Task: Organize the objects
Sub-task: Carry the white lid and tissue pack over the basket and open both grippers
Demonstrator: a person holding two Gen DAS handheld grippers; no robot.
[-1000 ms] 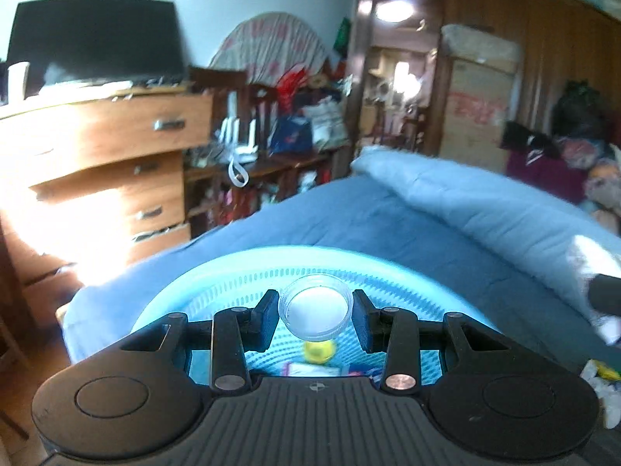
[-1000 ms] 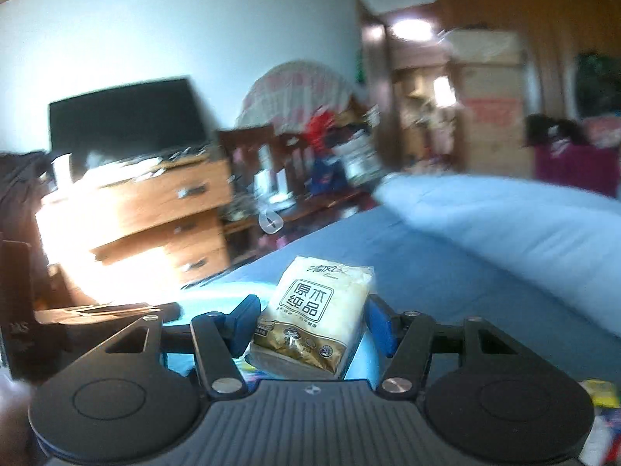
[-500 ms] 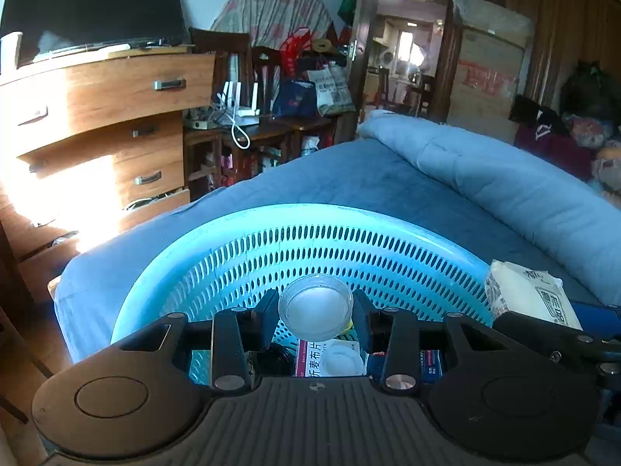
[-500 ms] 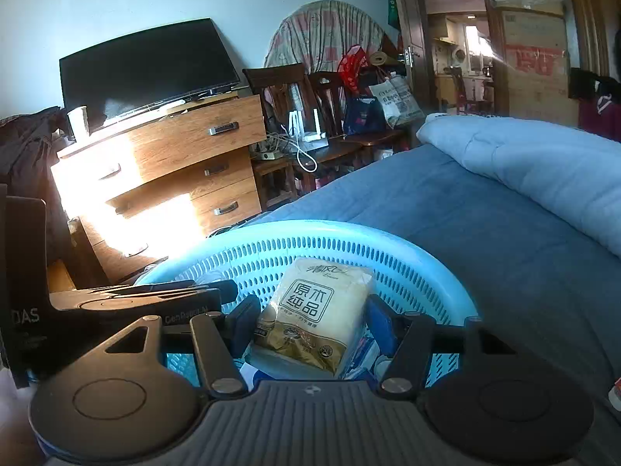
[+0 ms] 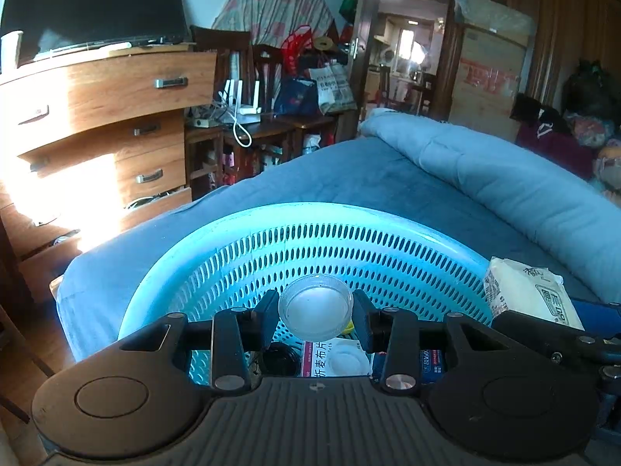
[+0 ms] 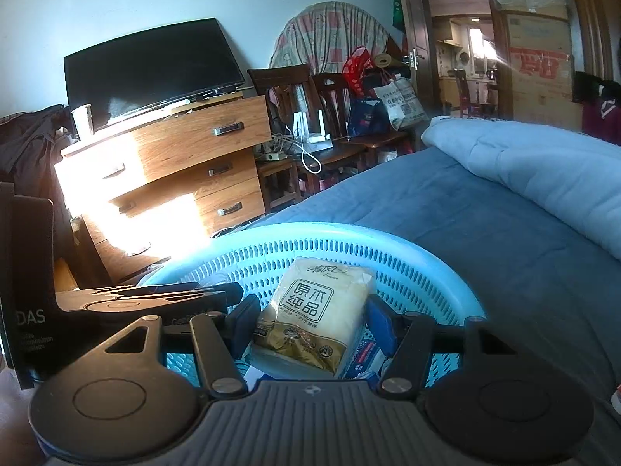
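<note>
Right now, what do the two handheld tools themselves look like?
Both are matte black plastic. Each has a ribbed grey-black deck at the back, two rounded lobes with a raised disc, and linkage arms pinned by silver rivets. The left tool has black fingers. The right tool has one black finger and one blue finger. No cables, hands or sleeves show.

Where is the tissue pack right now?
The tissue pack is clamped in the right tongs, held over the blue basket on the bed; in the left wrist view it shows at the basket's right rim.
</note>
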